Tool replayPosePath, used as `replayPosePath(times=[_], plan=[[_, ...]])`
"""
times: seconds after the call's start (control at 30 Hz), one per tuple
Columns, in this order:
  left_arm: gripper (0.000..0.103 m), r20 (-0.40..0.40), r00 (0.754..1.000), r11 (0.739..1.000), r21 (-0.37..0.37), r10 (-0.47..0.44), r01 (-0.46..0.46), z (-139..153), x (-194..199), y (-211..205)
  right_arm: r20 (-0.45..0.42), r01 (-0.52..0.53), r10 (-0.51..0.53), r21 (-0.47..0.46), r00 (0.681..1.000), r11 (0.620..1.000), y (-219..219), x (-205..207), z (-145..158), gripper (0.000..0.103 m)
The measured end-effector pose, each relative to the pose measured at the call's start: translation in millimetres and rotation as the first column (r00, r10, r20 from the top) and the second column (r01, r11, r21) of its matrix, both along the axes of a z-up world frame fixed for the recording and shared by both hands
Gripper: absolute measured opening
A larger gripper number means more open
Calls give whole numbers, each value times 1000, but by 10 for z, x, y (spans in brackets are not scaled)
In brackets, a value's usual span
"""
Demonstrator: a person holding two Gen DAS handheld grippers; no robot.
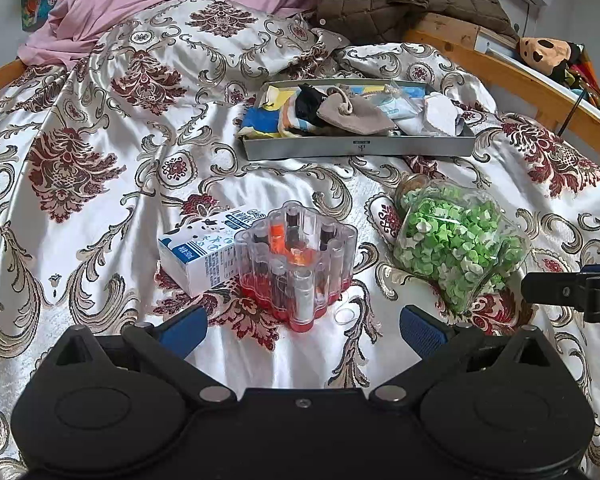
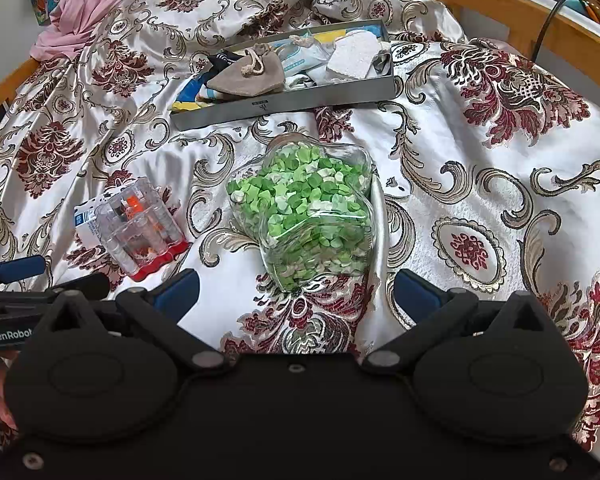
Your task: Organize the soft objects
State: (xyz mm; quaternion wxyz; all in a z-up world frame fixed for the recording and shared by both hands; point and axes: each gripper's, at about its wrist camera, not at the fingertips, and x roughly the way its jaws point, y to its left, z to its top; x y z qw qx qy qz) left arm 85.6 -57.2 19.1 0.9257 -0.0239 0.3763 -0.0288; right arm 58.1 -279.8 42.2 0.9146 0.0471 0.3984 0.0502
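Lying well beyond both grippers: tray (image 1: 360,146) w/ softs.

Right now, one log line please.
left gripper: open, empty | right gripper: open, empty | tray: holds pouch, cloths | jar, vial box: on bed

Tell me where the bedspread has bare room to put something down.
Free: left of the milk carton, and right of the star jar toward the bed rail. Crowded: the grey tray and around the clear organizer.
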Motion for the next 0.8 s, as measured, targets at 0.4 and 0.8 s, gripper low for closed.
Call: replayPosePath(times=[0.4,0.8], plan=[[102,-29,999,1000,-4,-13,13,11,34,-41,9,-3,3,-7,1000,1000,-24,28,-4,102],[100,-13,999,999,-2,-35,35,40,59,-123,-6,3,-3,-5,1000,1000,-58,37,-85,102]])
